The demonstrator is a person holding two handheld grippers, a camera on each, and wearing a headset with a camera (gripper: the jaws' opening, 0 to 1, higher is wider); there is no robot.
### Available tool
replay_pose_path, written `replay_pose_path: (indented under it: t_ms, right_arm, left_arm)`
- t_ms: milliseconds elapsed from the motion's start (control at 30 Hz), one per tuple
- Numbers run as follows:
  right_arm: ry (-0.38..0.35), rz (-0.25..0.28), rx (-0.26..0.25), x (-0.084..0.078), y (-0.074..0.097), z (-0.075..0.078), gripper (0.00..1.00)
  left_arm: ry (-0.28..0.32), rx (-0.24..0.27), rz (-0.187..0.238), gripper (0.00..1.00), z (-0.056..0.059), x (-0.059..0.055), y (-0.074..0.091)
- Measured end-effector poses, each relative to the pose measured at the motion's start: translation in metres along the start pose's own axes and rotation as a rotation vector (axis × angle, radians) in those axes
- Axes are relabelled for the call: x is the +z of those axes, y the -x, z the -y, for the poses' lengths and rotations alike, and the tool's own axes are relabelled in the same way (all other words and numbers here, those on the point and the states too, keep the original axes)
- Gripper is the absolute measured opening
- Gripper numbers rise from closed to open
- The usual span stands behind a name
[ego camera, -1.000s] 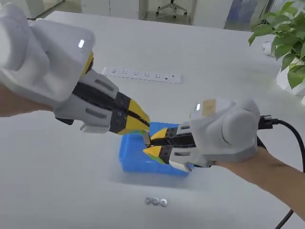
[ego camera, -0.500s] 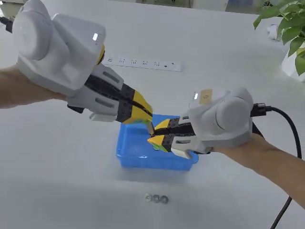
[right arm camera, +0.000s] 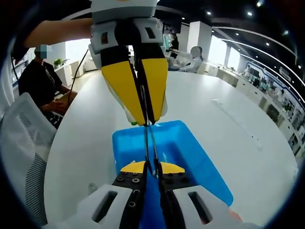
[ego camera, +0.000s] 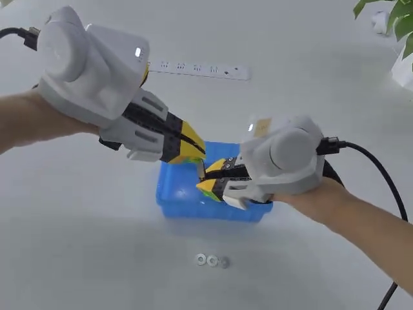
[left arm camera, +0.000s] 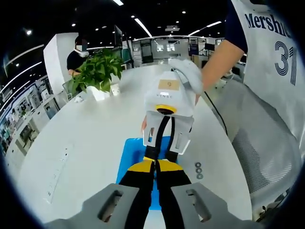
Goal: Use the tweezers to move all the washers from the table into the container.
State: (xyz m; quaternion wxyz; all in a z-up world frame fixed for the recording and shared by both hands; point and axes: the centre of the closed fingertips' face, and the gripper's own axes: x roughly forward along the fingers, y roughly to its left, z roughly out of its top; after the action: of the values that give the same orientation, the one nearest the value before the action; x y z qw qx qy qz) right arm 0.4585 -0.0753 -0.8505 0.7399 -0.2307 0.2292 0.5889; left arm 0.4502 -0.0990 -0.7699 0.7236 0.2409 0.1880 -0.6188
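Right gripper view: tweezers (right arm camera: 146,143) over container (right arm camera: 195,157)

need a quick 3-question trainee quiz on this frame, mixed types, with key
1. How many washers lie on the table?
2. What do the left gripper and right gripper hold between them above the blue container? A. tweezers B. a washer C. a plug
3. True or false: the washers are inside the container.
Key: 1. three; 2. A; 3. false.
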Motion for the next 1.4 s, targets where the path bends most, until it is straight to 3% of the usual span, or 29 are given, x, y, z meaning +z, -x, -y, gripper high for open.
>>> replay_pose_path:
  t_ms: [200, 367, 767, 1133, 1400]
  right_arm:
    - [-0.043, -0.008, -0.006, -0.006, -0.002, 0.003, 0.1]
    - [-0.048, -0.011, -0.003, -0.008, -0.003, 0.003, 0.1]
    - [-0.052, -0.032, -0.011, -0.013, -0.003, 0.003, 0.11]
    - [-0.039, -0.029, -0.025, -0.009, 0.004, 0.004, 0.13]
    - [-0.019, 0.004, -0.039, 0.008, 0.019, 0.004, 0.14]
  left_arm:
    - [0.033, 0.002, 0.004, 0.05, -0.005, -0.006, -0.004]
    - [0.057, -0.012, 0.013, 0.05, -0.003, -0.006, -0.008]
    - [0.058, -0.014, 0.002, 0.05, 0.0, -0.007, -0.009]
    - [0.041, -0.005, 0.0, 0.05, 0.008, 0.001, -0.005]
    - [0.022, 0.022, 0.016, 0.05, 0.01, 0.018, 0.007]
